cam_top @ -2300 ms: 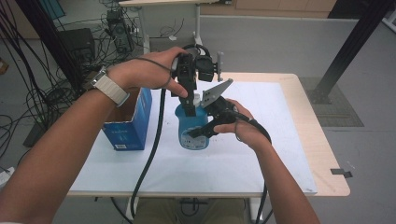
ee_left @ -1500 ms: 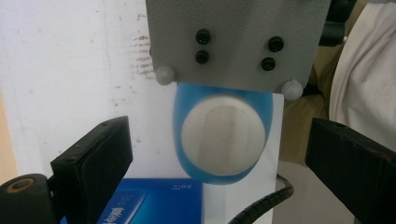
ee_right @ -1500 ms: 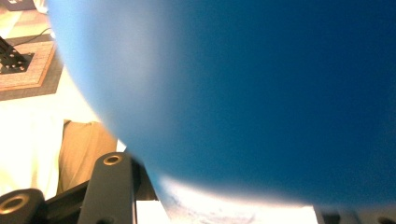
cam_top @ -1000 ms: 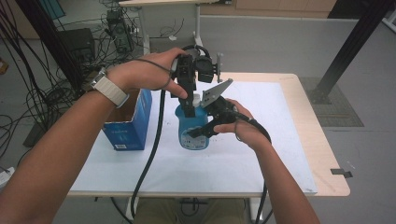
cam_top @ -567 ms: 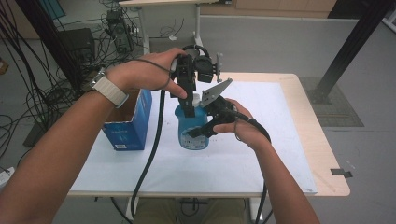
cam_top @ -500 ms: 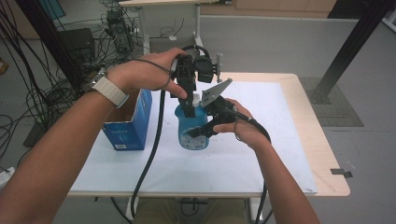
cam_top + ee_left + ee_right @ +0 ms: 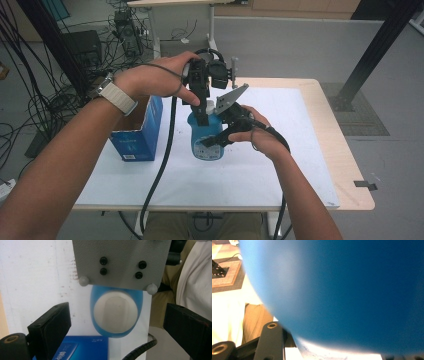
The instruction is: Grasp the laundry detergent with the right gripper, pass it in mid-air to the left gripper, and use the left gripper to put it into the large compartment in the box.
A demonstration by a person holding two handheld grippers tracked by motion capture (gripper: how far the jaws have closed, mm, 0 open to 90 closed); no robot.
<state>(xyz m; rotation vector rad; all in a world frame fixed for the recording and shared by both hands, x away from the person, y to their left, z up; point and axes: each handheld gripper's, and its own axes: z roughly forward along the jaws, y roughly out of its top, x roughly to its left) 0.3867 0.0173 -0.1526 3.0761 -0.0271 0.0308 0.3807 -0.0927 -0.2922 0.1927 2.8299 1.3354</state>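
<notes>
A blue bottle (image 7: pixel 206 137) with a white cap (image 7: pixel 115 310) is stood upright on the white table (image 7: pixel 280 165), just right of a blue box (image 7: pixel 139 131). Its body is clamped by the right gripper (image 7: pixel 216 140). The left gripper (image 7: pixel 120 325) is held above the cap, jaws spread wide.
</notes>
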